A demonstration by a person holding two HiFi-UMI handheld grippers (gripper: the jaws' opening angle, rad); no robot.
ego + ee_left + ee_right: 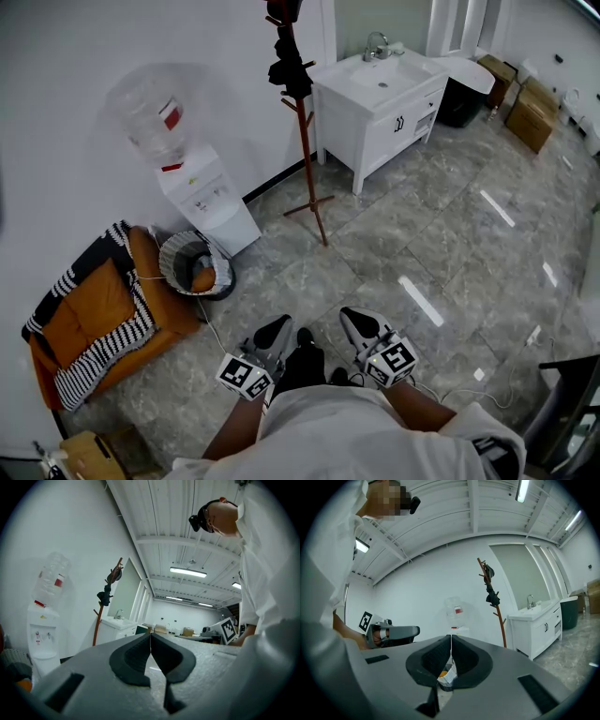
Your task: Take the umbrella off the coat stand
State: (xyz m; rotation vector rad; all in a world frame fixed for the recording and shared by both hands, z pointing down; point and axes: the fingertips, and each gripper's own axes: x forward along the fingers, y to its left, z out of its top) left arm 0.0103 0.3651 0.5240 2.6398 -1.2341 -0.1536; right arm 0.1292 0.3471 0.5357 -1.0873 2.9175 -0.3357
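Observation:
A reddish-brown wooden coat stand (pixel 307 155) rises by the white wall, far ahead of me across the grey tile floor. A folded black umbrella (pixel 289 58) hangs near its top. Both grippers sit low and close to my body, well short of the stand. My left gripper (pixel 278 325) and right gripper (pixel 352 315) are shut with nothing between the jaws. In the left gripper view, the stand (pixel 97 623) and umbrella (pixel 106 594) appear to the left, beyond the shut gripper (pixel 150 641). From the right gripper view, stand (pixel 500 618) and umbrella (pixel 489 591) show beyond the shut gripper (pixel 451 645).
A water dispenser (pixel 204 199) and a mesh wastebasket (pixel 194 265) stand left of the stand. An orange seat with a striped blanket (pixel 92 323) is at far left. A white sink cabinet (pixel 380 101) is right of the stand, cardboard boxes (pixel 531 111) beyond.

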